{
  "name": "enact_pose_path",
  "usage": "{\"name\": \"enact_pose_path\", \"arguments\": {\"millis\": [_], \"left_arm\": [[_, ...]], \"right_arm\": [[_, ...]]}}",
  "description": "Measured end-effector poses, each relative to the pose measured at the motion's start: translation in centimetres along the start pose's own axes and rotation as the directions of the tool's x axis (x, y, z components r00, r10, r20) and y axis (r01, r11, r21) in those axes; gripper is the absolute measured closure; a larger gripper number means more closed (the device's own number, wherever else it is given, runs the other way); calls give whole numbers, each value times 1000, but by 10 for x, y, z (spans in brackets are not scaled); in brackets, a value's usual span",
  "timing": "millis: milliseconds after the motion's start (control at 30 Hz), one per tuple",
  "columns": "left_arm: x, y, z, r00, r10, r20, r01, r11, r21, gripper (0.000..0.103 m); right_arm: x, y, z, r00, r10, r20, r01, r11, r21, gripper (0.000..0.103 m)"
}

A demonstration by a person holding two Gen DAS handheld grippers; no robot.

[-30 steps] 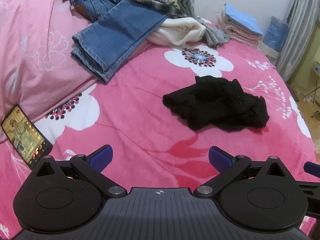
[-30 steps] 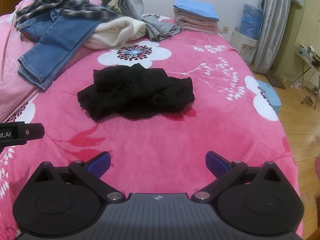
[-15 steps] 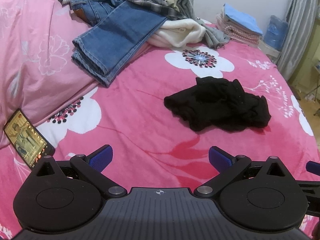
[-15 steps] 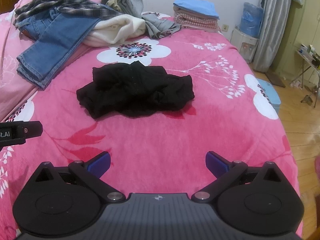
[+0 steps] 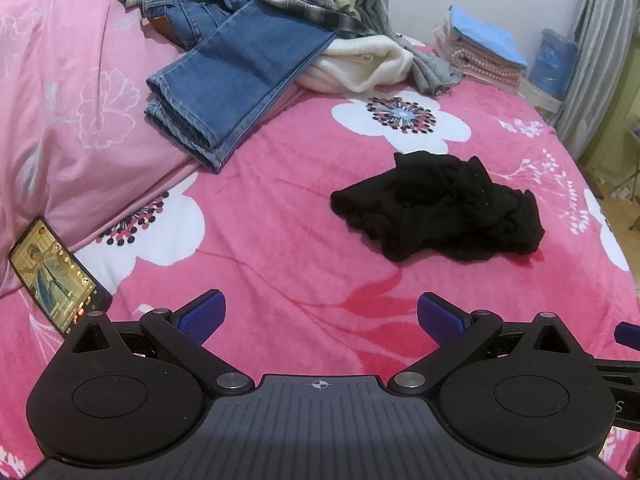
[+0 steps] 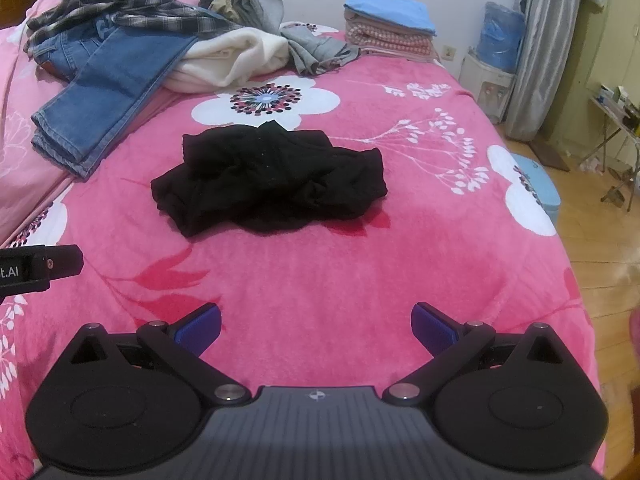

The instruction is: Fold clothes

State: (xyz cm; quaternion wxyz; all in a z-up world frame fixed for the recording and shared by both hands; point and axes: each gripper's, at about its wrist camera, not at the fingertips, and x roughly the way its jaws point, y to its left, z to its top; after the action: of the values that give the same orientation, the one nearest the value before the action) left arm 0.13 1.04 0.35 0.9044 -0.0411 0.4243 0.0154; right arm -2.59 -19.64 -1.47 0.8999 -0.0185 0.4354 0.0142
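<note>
Approach step, by judgement. Left gripper (image 5: 321,314) and right gripper (image 6: 316,322) both spread, empty. Crumpled black garment (image 6: 268,176) lies mid-bed (image 6: 320,264), untouched; next: reach and pinch its edges.

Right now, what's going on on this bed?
A person holds two claws over a pink floral bed, both open and empty. The left claw and right claw face a crumpled black garment, not yet touched. Jeans and more unfolded clothes lie behind; a folded stack sits at the far edge.

Matt black garment (image 6: 268,178), plush blanket (image 6: 320,264) (fleecy)
</note>
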Motion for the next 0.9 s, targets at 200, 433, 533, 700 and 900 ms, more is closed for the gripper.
{"name": "enact_pose_path", "arguments": {"millis": [200,433,533,700,900], "left_arm": [[0,1,0,1000,4,-1,-4,1000,0,0],[2,1,-2,1000,9,-4,-9,1000,5,0],[2,0,-2,1000,12,-5,-12,1000,8,0],[3,0,-2,1000,13,-8,-13,1000,9,0],[3,0,-3,1000,14,-7,-14,1000,7,0]], "right_arm": [[2,0,0,1000,-2,-11,2,1000,2,0],[6,-1,-2,1000,-7,-28,7,1000,14,0],[6,-1,-2,1000,-5,-29,5,1000,9,0],[6,-1,-2,999,-5,-32,5,1000,10,0],[6,1,-2,1000,-7,-31,7,1000,7,0]]}}
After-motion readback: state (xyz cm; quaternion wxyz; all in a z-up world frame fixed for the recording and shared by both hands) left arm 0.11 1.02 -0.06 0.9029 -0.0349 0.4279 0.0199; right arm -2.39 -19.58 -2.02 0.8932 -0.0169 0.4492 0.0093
